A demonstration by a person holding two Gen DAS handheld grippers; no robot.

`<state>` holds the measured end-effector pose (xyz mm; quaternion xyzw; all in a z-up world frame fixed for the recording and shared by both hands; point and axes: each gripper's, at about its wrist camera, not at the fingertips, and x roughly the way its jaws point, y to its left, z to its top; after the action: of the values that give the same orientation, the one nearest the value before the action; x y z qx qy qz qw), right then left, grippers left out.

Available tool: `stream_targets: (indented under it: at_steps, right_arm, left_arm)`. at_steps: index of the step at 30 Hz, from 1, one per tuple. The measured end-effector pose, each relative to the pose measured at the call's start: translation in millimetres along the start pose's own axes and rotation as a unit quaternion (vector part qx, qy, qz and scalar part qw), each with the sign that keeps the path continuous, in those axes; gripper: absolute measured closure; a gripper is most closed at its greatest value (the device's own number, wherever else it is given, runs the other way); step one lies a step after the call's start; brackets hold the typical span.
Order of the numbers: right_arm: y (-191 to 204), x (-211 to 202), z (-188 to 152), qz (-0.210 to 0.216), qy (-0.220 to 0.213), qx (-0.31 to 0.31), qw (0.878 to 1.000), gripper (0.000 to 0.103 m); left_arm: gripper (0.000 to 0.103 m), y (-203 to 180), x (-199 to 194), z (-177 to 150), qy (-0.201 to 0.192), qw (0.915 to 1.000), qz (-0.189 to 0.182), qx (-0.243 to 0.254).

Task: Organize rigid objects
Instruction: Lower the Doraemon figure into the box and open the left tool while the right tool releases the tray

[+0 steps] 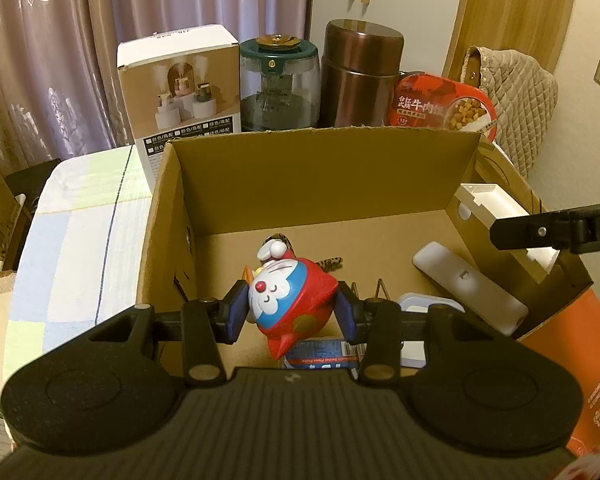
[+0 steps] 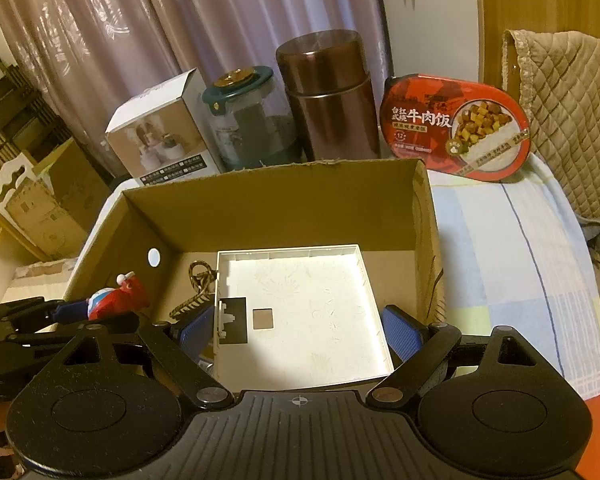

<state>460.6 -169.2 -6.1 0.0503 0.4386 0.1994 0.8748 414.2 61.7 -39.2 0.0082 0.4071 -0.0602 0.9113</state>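
Note:
My left gripper (image 1: 292, 312) is shut on a red and blue Doraemon toy (image 1: 290, 300) and holds it inside an open cardboard box (image 1: 312, 176), near the box's left wall. The toy also shows in the right wrist view (image 2: 118, 296). My right gripper (image 2: 300, 330) is shut on a flat white square tray (image 2: 300, 312), its blue pads against the tray's two side edges, over the right half of the same box (image 2: 276, 204). The tray's edge and one right finger (image 1: 540, 232) show at the right of the left wrist view.
In the box lie a white remote-like piece (image 1: 468, 284), a small clear lidded container (image 1: 428, 304), a blue packet (image 1: 324, 354) and a braided cord (image 2: 198, 280). Behind the box stand a white carton (image 1: 180, 80), a green-lidded jar (image 1: 278, 84), a brown canister (image 1: 360, 72) and a red meal pack (image 2: 456, 128).

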Motion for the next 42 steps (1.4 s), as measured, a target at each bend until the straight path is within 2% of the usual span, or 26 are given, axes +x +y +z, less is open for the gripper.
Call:
stream_targets:
  at_steps: [16, 20, 21, 22, 31, 42]
  right_arm:
    - [8, 7, -1, 0.004, 0.004, -0.002, 1.000, 0.017]
    - [6, 7, -2, 0.004, 0.006, -0.002, 1.000, 0.017]
    - [6, 7, -2, 0.004, 0.007, -0.001, 1.000, 0.017]
    - [6, 7, -3, 0.004, 0.007, -0.001, 1.000, 0.017]
    - [2, 4, -4, 0.004, 0.006, 0.010, 1.000, 0.017]
    - [5, 3, -2, 0.005, 0.004, 0.013, 1.000, 0.017]
  left_arm:
    - [0.063, 2, 10, 1, 0.006, 0.9999, -0.010, -0.012]
    - [0.062, 4, 10, 2, -0.006, 0.9997, -0.013, -0.020]
    - [0.057, 5, 8, 3, -0.013, 0.9996, -0.012, -0.022]
    - [0.055, 6, 6, 4, -0.018, 0.9995, -0.011, -0.024]
    - [0.055, 11, -12, 8, -0.033, 0.9993, -0.005, -0.017]
    - [0.055, 7, -16, 7, -0.034, 0.9993, -0.009, -0.010]
